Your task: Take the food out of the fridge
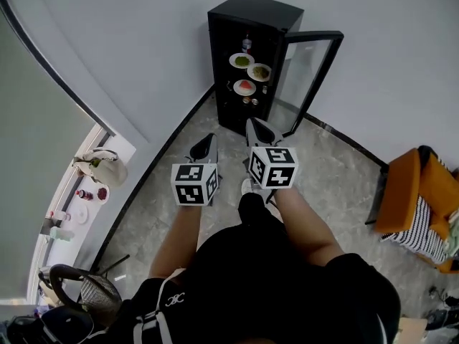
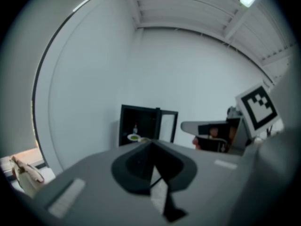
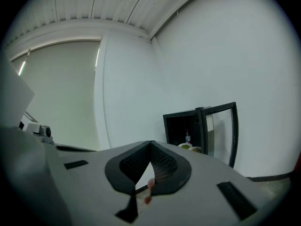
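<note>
As fridge (image 1: 257, 9) stands open, left tool (image 1: 209, 140), right tool (image 1: 254, 126) seemingly closed.

A: fridge (image 1: 247, 20) finish?
B: black cabinet, smooth, slight sheen. door (image 1: 310, 76) is clear glass in a black frame. plates (image 1: 242, 61) inside are white and look glazed.
A: floor (image 1: 337, 192)?
B: grey marble-look tile, polished. wall (image 1: 129, 34) is matt white.
A: tooling?
B: right gripper (image 3: 150, 144) and left gripper (image 2: 151, 142) have grey matt plastic shells. the right's pads (image 3: 163, 163) are black with a mesh texture.
A: chair (image 1: 409, 185)?
B: orange upholstery, matt. striped cloth (image 1: 423, 233) on it.
</note>
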`<move>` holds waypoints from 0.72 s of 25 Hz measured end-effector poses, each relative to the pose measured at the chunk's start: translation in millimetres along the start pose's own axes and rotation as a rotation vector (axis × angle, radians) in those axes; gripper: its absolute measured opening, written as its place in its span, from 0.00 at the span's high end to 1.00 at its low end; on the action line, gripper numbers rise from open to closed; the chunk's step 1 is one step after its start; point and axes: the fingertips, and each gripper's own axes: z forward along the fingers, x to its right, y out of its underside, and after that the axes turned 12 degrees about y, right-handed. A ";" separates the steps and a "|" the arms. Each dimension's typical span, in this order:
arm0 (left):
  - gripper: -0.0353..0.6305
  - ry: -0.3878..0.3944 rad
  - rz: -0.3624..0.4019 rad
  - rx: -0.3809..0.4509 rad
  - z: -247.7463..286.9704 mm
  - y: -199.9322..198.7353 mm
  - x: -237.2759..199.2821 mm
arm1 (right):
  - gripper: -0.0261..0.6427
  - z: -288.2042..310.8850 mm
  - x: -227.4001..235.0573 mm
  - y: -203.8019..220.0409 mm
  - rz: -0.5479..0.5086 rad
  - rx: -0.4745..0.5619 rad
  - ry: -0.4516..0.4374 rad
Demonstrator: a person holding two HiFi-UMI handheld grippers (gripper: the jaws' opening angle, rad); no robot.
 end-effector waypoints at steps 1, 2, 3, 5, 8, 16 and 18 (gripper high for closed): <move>0.96 -0.002 0.004 0.000 16.2 -4.9 -9.4 | 0.97 17.9 6.7 -4.0 0.002 0.002 0.003; 0.96 -0.004 0.002 -0.004 32.8 -9.5 -18.9 | 0.97 36.2 13.6 -7.5 0.004 -0.003 0.007; 0.95 -0.004 -0.006 -0.011 48.3 -13.4 -27.1 | 0.97 53.4 20.3 -10.5 0.009 -0.013 0.010; 0.96 0.003 -0.021 -0.032 69.8 -17.1 -36.7 | 0.97 77.7 31.4 -13.9 0.026 -0.039 0.014; 0.95 -0.004 -0.039 -0.050 91.8 -19.5 -51.1 | 0.97 103.7 43.7 -14.3 0.024 -0.064 0.025; 0.96 0.025 -0.089 -0.113 166.3 -15.7 -73.3 | 0.97 169.2 70.4 -3.9 -0.016 -0.120 0.036; 0.95 0.025 -0.097 -0.121 186.3 -18.3 -80.6 | 0.97 186.5 77.5 -4.0 -0.028 -0.125 0.035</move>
